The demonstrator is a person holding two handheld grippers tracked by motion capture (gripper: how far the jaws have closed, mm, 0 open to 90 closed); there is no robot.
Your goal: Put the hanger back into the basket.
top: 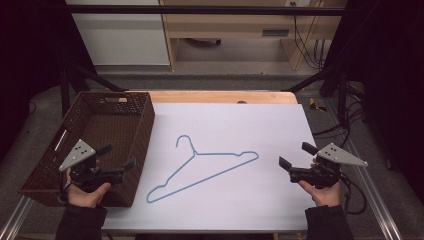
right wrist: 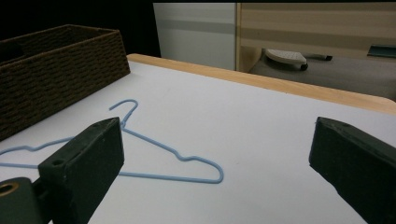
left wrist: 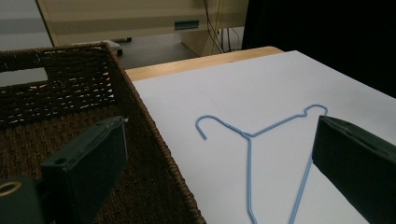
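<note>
Blue wire hanger [top: 202,170] lies flat mid-desk [top: 280,200], beside the wicker basket [top: 141,125]. I hold left gripper [top: 118,156] and right gripper [top: 295,155] wide open, empty. It looks light, springy, slippery; I'd pinch its neck below the hook.

So the bench [top: 280,97] has a big sheet [top: 240,200] laid over most of it, with a strip of bench top left along the far edge. The basket [top: 142,125] sits on the left side, its right wall overlapping the sheet's left edge. A wire hanger [top: 202,170] lies flat on the sheet around the middle, just right of the basket, hook toward the far side. The left gripper [top: 120,156] hangs over the near end of the basket, jaws apart. The right gripper [top: 296,155] is over the sheet's right edge, well apart from the hanger, jaws apart too and aimed left at it.
</note>
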